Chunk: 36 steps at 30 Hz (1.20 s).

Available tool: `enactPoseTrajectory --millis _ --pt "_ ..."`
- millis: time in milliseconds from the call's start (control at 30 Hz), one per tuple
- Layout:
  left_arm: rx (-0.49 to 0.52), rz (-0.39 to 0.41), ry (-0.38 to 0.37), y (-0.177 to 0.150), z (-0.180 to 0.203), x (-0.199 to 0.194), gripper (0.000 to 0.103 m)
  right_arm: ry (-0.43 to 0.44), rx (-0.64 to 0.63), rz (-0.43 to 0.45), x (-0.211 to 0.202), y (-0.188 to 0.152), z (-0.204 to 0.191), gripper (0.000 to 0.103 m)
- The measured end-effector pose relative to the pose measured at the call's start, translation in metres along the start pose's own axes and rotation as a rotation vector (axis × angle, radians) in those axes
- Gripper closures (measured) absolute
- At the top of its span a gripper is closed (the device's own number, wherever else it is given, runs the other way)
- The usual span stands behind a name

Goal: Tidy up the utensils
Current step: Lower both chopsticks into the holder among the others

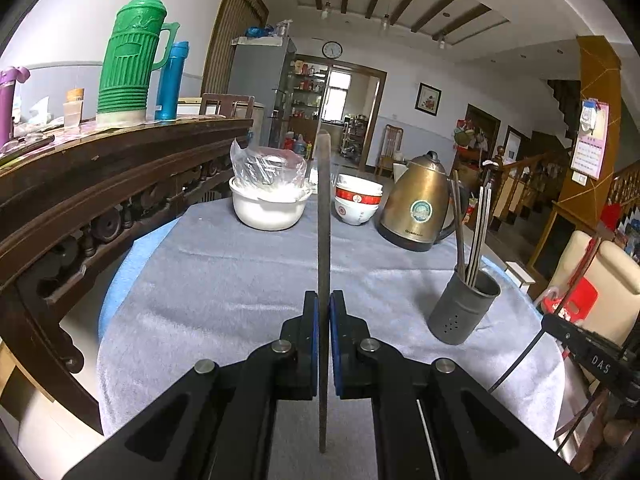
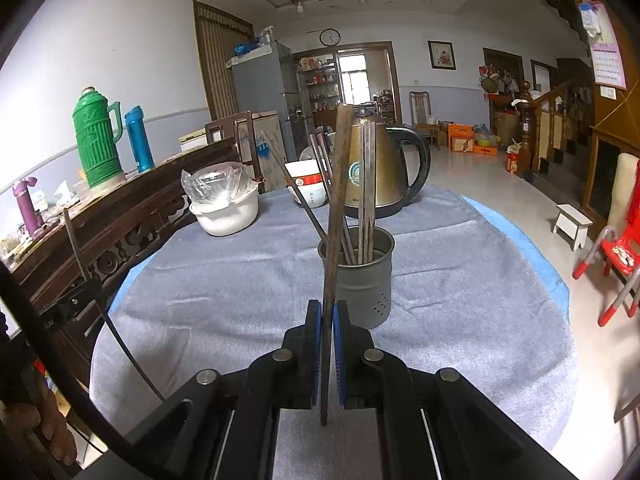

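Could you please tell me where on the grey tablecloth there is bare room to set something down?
The grey tablecloth is bare across its near half, from the grey metal chopstick holder back to both tools. The far edge is crowded: white pot lined with plastic, stacked red-and-white bowls and brass-coloured kettle stand in a row.

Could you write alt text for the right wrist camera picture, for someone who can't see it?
The right gripper, jaws shut, holds a thin brown wooden chopstick upright in front of a grey metal utensil cup that holds more chopsticks, on a grey cloth-covered table. Behind stand a brass-coloured electric kettle, stacked red-and-white bowls and a white pot.
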<state>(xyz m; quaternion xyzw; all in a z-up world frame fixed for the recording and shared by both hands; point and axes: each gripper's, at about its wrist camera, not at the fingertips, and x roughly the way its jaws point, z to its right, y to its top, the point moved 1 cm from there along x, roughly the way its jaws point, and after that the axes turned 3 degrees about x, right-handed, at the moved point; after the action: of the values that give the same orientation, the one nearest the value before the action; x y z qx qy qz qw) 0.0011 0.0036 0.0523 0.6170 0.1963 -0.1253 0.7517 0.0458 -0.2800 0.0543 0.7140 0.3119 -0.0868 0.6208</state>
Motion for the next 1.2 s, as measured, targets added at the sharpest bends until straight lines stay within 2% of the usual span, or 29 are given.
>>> enactPoseTrajectory --millis 267,467,733,900,1033,1200 --pt "-0.07 0.014 -0.031 0.021 -0.004 -0.001 0.097 0.006 0.029 0.019 -0.002 0.009 0.008 0.097" --pt "-0.105 0.056 -0.103 0.05 0.009 -0.003 0.098 0.008 0.061 0.06 -0.012 0.026 0.018 0.097" --pt "-0.108 0.127 -0.225 0.098 0.05 0.004 0.097 0.013 0.086 0.175 -0.033 0.072 0.032 0.097" --pt "-0.111 0.155 -0.291 0.121 0.08 0.014 0.097 0.022 0.073 0.245 -0.035 0.113 0.037 0.097" --pt "-0.112 0.149 -0.327 0.135 0.103 0.034 0.097 0.035 0.057 0.25 -0.022 0.137 0.037 0.097" --pt "-0.072 0.12 -0.333 0.138 0.128 0.064 0.097 0.053 0.034 0.189 0.011 0.148 0.039 0.097"
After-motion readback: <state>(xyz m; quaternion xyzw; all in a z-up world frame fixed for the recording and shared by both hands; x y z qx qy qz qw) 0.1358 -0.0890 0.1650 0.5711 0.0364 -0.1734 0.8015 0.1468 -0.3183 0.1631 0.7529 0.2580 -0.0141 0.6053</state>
